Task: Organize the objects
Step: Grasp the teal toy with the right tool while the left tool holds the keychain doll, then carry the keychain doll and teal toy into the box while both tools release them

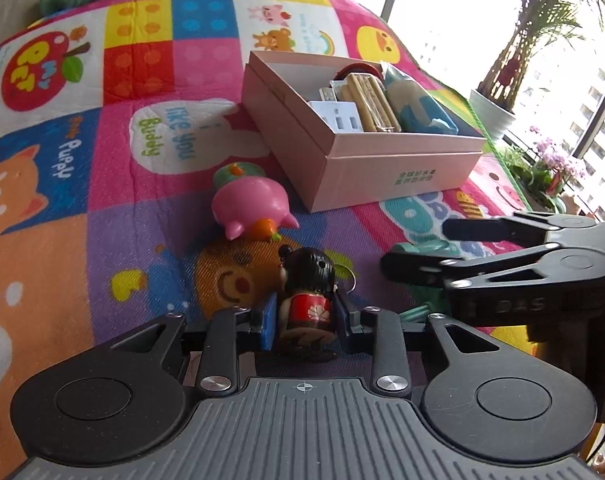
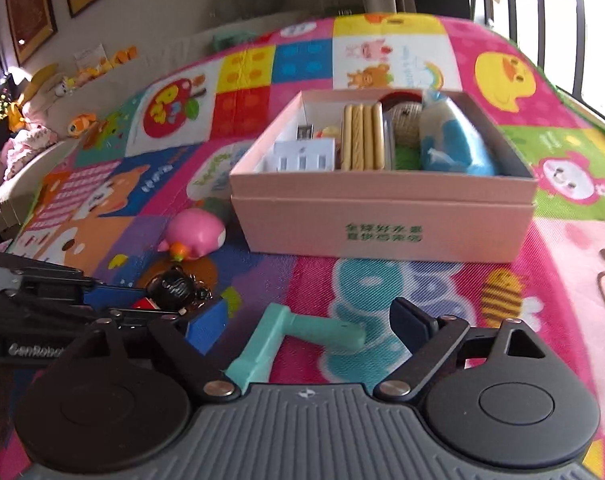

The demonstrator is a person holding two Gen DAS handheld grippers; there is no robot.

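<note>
- Left gripper [image 1: 306, 316]: its blue pads pinch the small wooden doll [image 1: 308, 300] at the red-dressed body; the black-haired head stands clear beyond the fingertips. The doll sits low over the colourful play mat [image 1: 102, 208], on the near side of the scene; whether its base touches the mat cannot be told.
- Right gripper [image 2: 310, 328]: jaws spread, nothing pressed. The mint-green handled object [image 2: 302, 330] lies on the mat between them, its long arm running to the near left; the right pad [image 2: 412, 320] stands just beside its rounded end, with no contact seen.
- Pink box [image 2: 382, 224]: open, at the far centre of the mat, already holding a white block, a row of tan sticks, a knitted item and a blue-and-white pouch. Free room appears only at its left far corner.
- Pink pig toy [image 1: 254, 204]: loose on the mat, just left of the box's near corner and far of the doll.
- Step in hand, as judged: carry the doll to the box while the right gripper takes the mint-green object.
- To do it well: lift the doll well above the box wall before moving far, and pass over the pig toy, not through it.
- Lower the doll into the open left corner, and release only when it rests.
- For the right gripper: centre the pads on the straight shaft, not the rounded end, and keep clear of the left gripper close by.
</note>
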